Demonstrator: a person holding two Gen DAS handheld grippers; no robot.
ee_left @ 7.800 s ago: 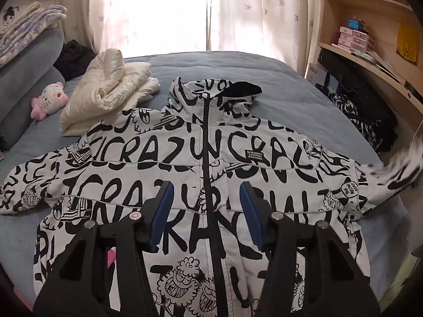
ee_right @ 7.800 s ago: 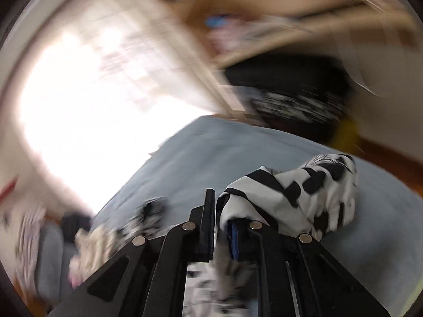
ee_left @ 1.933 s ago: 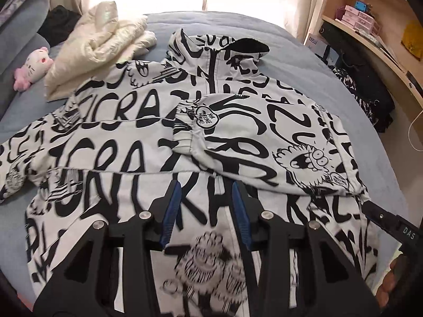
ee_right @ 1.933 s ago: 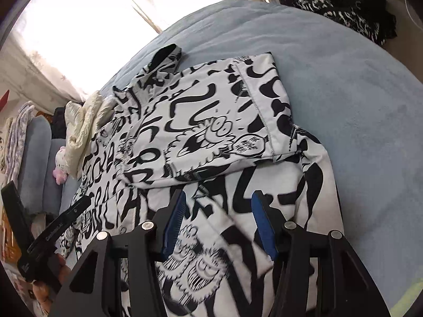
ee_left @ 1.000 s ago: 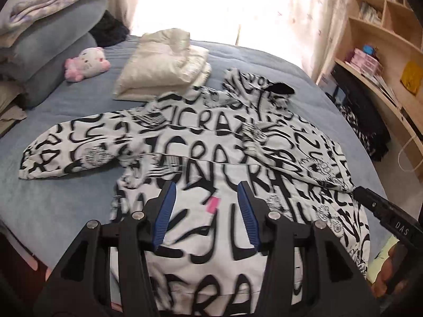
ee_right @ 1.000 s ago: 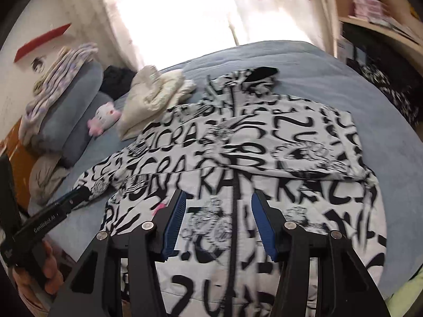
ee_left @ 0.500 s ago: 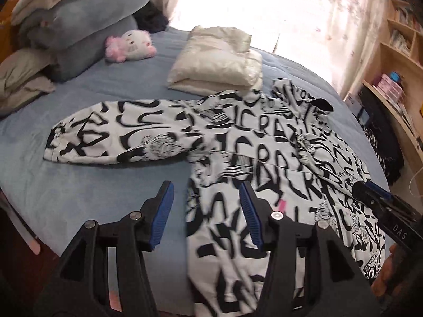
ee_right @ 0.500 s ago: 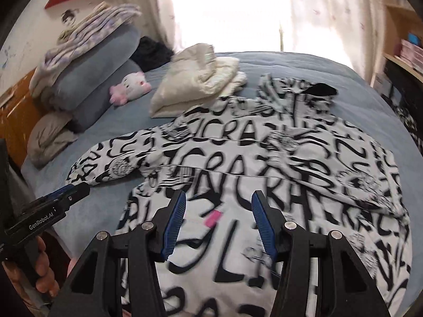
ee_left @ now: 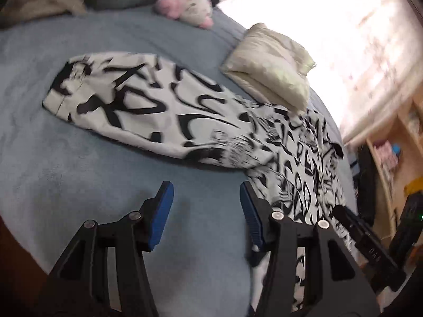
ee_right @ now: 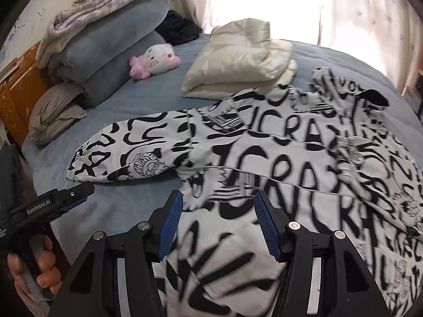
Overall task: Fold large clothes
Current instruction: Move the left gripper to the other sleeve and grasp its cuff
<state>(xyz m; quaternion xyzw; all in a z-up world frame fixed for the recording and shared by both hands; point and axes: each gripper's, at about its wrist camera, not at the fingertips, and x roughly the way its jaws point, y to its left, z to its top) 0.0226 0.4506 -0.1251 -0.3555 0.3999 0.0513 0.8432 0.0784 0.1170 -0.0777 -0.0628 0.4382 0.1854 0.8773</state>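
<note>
left gripper [ee_left: 206, 208] had its jaws apart, nothing between the blue pads, only bare blue bedspread [ee_left: 66, 171] under them. the black-and-white printed jacket [ee_left: 304, 158] lay just ahead and to the right of it; its outstretched sleeve [ee_left: 137, 105] ran flat across the bed beyond the fingertips, cuff end at far left. right fingertip sat just at the jacket's side edge; touching or not, couldn't tell.

right gripper [ee_right: 218, 220] jaws were opening, not clamped on anything. it hung over the jacket's lower front, printed fabric showing in the gap and past both fingers. the sleeve stretched away to the left of it, the hood [ee_right: 370, 97] lay far right.

further out: folded cream jacket [ee_right: 238, 63] just beside the shoulder, pink-and-white plush toy [ee_right: 156, 60] near stacked pillows and blankets [ee_right: 105, 37].
</note>
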